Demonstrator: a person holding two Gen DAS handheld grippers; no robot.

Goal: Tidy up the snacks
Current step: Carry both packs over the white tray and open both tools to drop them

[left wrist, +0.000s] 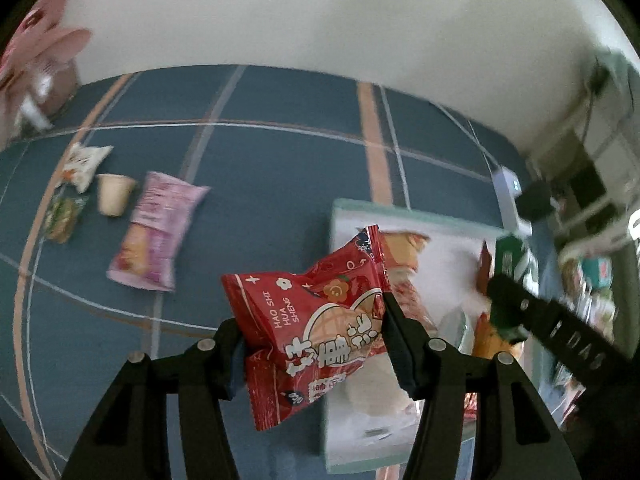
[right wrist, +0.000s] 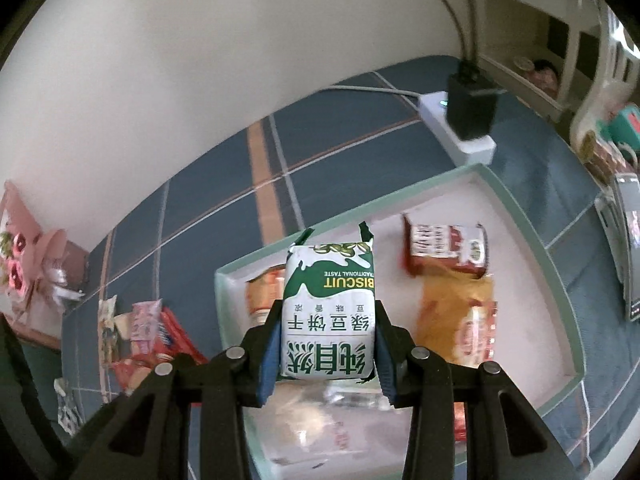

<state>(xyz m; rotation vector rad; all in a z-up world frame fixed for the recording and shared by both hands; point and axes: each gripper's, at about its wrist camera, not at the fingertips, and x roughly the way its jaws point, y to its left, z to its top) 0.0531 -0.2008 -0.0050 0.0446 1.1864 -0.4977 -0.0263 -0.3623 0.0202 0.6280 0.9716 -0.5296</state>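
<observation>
Our left gripper (left wrist: 316, 344) is clamped on a red peanut snack packet (left wrist: 316, 320), its jaws pressed against the packet's two sides, and we hold it in the air at the near left edge of the tray (left wrist: 400, 210). Our right gripper (right wrist: 326, 344) is closed around a green and white biscuit pack (right wrist: 330, 312), blue pads (right wrist: 269, 360) squeezing both sides, and the pack hangs above the tray's (right wrist: 520, 216) white floor. In the left wrist view we also see the right gripper's black finger (left wrist: 552, 328) and its green pack (left wrist: 514, 264) over the tray's right part. Inside the tray lie a red and white packet (right wrist: 446, 250) towards the far side, an orange packet (right wrist: 460, 316) next to it on the nearer side, an orange-labelled packet (right wrist: 264, 292) by the left wall, and a clear wrapped item (right wrist: 316, 428) under our right gripper. On the blue plaid cloth (left wrist: 280, 152) to the left of the tray rest a purple packet (left wrist: 158, 232), a small paper cup (left wrist: 114, 194) on its side, a white packet (left wrist: 86, 164) and a green packet (left wrist: 64, 218). Beyond the tray's far corner sits a white power strip (right wrist: 460, 128) with a black adapter (right wrist: 472, 108) plugged in.
</observation>
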